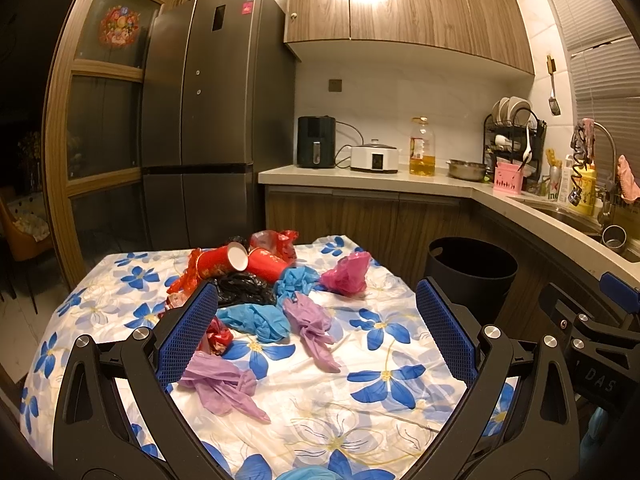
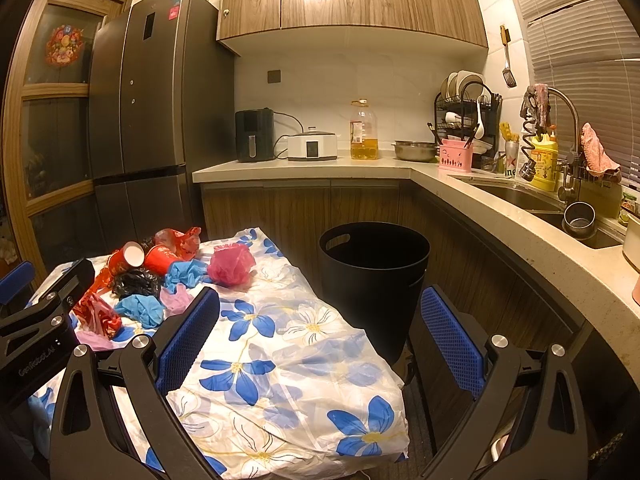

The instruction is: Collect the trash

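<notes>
I have both grippers wide open and holding nothing. My left gripper (image 1: 312,320) hangs above the desk (image 1: 360,408), which is draped in a white cloth with blue flowers, and its blue-padded fingers (image 1: 188,332) frame the trash heap. My right gripper (image 2: 320,320) sits further right, over the desk's near corner, with the black bin (image 2: 374,276) showing between its fingers.

The trash lies clustered on the far left part of the desk. At the back are two red paper cups (image 1: 240,262) lying on their sides, one with its white inside facing me, and a crumpled red plastic bag (image 1: 276,240) behind them. Just in front sits a black plastic bag (image 1: 244,290), with a blue crumpled bag (image 1: 296,280) to its right. A pink bag (image 1: 348,272) lies apart from the heap, nearest the desk's right edge. Closer to me are another blue bag (image 1: 260,320), a purple bag (image 1: 312,324) trailing toward me, and a second purple bag (image 1: 224,384) just beside my left finger pad. A small red wrapper (image 1: 218,338) peeks from behind that pad.

The bin stands on the floor just right of the desk, in front of the kitchen cabinets (image 2: 304,208); I cannot tell what is inside it
</notes>
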